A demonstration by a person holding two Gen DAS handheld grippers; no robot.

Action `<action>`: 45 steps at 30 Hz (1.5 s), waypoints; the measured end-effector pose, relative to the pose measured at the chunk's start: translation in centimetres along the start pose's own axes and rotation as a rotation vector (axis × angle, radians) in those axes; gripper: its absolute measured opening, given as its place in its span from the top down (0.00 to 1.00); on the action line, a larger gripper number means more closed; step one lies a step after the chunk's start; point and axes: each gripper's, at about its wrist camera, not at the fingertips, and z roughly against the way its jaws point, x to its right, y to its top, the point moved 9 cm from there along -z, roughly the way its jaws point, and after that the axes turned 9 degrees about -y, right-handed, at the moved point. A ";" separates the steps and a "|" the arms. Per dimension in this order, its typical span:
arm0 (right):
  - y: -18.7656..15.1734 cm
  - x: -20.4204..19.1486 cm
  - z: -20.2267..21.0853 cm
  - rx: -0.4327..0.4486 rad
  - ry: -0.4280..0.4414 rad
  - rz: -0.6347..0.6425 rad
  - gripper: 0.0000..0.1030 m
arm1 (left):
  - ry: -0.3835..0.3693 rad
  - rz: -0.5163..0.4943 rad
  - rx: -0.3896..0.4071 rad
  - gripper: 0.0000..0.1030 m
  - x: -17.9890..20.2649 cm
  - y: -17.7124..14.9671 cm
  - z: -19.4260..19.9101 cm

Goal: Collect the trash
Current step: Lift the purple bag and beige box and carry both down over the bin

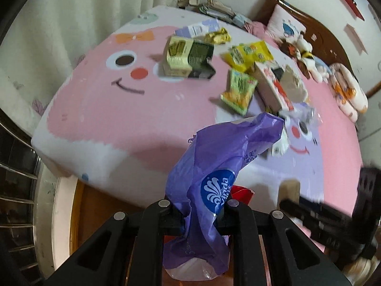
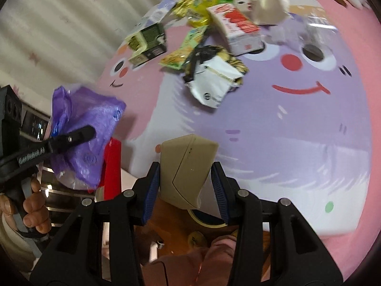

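While one purple plastic bag (image 1: 209, 181) hangs pinched between the closed fingers of the left gripper (image 1: 199, 219) at six o'clock in the left wrist view, the right gripper (image 2: 185, 181) grips one beige carton (image 2: 187, 169) between its two blue pads (image 2: 150, 190), off the near edge of the bed (image 2: 309, 143). Trash lies heaped on the pink and lilac sheet toward twelve o'clock: one green and black box (image 1: 188, 57), two yellow-green snack wrappers (image 1: 239, 90), one white and red carton (image 2: 234, 29), one white pouch (image 2: 213, 83). One red bag (image 2: 112, 159) shows below the purple one. One hand (image 2: 33, 205) holds the left gripper's handle at eight o'clock.
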 end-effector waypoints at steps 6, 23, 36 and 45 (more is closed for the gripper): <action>-0.2 1.8 0.0 0.027 -0.029 -0.065 0.61 | 0.002 -0.024 0.048 0.86 1.4 4.0 -1.3; -0.5 3.3 2.6 0.072 -0.027 -0.103 0.61 | -0.057 -0.073 0.020 0.86 4.4 4.5 -3.2; -4.3 -1.4 0.6 0.042 -0.017 -0.007 0.61 | -0.134 -0.012 0.012 0.86 1.6 0.3 -0.3; -8.4 -3.5 -1.9 -0.025 -0.024 0.031 0.61 | -0.132 0.008 -0.051 0.86 -0.9 -5.5 0.6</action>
